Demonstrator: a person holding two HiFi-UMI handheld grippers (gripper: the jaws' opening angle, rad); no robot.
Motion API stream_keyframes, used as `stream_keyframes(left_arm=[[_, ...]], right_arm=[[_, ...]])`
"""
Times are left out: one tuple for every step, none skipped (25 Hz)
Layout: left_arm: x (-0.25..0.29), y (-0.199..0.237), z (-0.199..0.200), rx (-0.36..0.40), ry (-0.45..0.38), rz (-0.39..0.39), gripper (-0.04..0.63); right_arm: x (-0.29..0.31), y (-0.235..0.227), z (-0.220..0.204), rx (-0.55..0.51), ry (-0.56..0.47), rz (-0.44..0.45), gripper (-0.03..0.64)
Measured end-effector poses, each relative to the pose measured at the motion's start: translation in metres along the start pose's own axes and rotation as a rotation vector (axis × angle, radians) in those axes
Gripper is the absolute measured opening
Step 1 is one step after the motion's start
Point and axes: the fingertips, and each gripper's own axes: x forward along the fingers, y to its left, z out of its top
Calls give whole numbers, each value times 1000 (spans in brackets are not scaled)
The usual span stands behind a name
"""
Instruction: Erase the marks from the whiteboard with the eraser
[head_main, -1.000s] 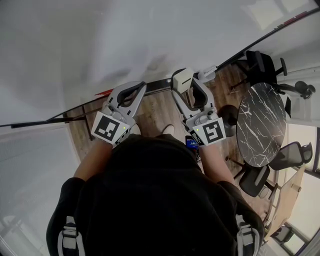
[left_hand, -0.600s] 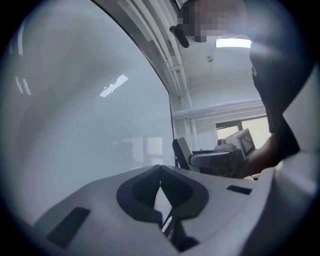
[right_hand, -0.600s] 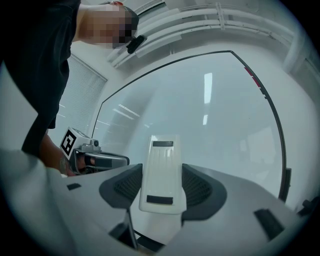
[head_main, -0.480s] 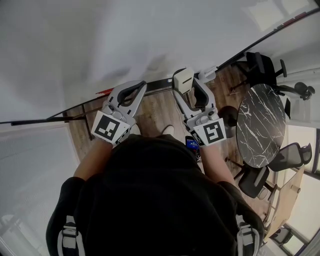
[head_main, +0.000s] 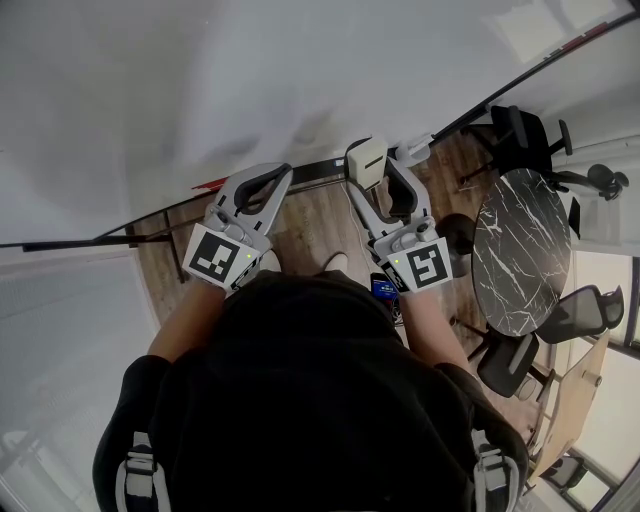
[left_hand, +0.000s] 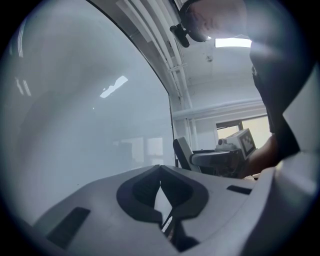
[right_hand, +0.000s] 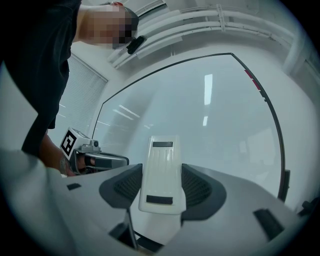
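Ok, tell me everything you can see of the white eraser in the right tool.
The white plastic eraser is an oblong block with rounded corners, faint lengthwise ribs on its back and a dark rectangular patch near each end. The right tool is shut on it, gripping its two long sides, so it sticks out lengthwise past the tool's tips towards the pale glossy whiteboard. Whether its hidden face touches the board can't be told. Nothing else touches it.

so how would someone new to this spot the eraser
Start at the big whiteboard filling the upper view, then drop to the right gripper near its bottom edge. The eraser is the cream plastic block clamped between its fingers; the left gripper holds nothing.
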Motion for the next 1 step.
stream_keyframes(left_arm=[[0, 0, 0, 0, 1, 1, 5]], right_arm=[[0, 0, 0, 0, -1, 1, 239]])
